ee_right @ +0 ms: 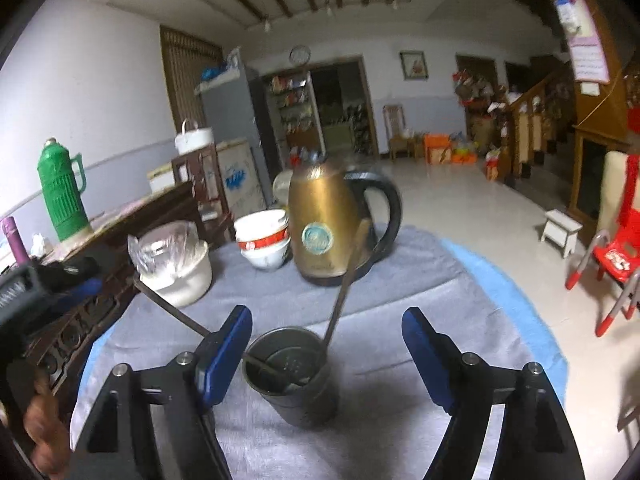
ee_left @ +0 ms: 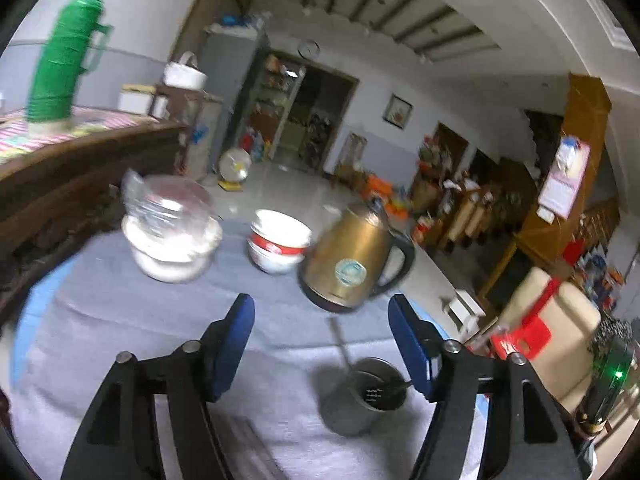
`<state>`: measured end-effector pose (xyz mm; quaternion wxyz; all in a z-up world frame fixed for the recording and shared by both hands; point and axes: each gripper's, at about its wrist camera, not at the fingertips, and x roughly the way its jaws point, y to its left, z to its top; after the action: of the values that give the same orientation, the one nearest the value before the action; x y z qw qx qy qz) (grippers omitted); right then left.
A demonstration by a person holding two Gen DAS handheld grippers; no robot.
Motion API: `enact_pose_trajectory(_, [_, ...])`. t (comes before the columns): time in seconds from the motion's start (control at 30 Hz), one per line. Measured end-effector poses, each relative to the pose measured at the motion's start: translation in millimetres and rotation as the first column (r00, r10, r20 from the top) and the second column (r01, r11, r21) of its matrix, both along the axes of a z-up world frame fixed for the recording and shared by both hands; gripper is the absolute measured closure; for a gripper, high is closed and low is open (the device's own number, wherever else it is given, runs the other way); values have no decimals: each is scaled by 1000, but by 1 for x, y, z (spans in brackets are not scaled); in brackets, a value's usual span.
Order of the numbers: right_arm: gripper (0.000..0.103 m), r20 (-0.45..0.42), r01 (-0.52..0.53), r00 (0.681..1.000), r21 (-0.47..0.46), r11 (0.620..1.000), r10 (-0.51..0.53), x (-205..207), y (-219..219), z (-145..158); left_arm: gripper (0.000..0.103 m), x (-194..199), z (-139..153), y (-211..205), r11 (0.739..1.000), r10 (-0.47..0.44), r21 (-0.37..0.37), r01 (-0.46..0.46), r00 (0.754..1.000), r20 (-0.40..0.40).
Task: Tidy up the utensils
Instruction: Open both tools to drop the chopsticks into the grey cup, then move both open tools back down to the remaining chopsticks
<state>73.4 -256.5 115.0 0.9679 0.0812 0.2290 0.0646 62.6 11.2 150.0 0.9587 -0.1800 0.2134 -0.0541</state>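
**Both grippers open and empty**

The left gripper (ee_left: pixel 322 312) hangs with its blue-padded fingers (ee_left: pixel 236 344) spread wide, nothing between them. The right gripper (ee_right: pixel 327 324) is likewise wide open, its fingers (ee_right: pixel 226 356) apart and level. A bare hand (ee_right: pixel 44 432) shows at the near left edge.

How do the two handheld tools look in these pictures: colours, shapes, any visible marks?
The left tool and the right tool look alike: each has two black angular arms with triangular cut-outs, round silver pins at the joints, and flat blue fingers at the front. No cables or markings show on them.
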Motion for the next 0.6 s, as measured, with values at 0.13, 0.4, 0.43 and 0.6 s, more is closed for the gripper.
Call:
enact_pose_trajectory(0.13, [22, -22, 13, 1000, 68, 998, -11, -32, -15, -6, 22, -39, -9, 45, 994, 107, -26, -108, 994, -29])
enact_pose_trajectory(0.4, [24, -420, -217, 869, 153, 964, 262, -42, 23, -105, 22, -78, -112, 88, 981, 159, -43, -191, 905, -395])
enact_pose_trajectory(0.43, [24, -449, -221, 854, 146, 964, 264, -44, 29, -115, 22, -81, -120, 86, 981, 156, -37, -189, 895, -418])
enact_pose_trajectory(0.6, [24, -518, -271, 831, -60, 961, 202, -54, 53, -140, 22, -88, -142, 70, 988, 148, 37, -149, 860, -488])
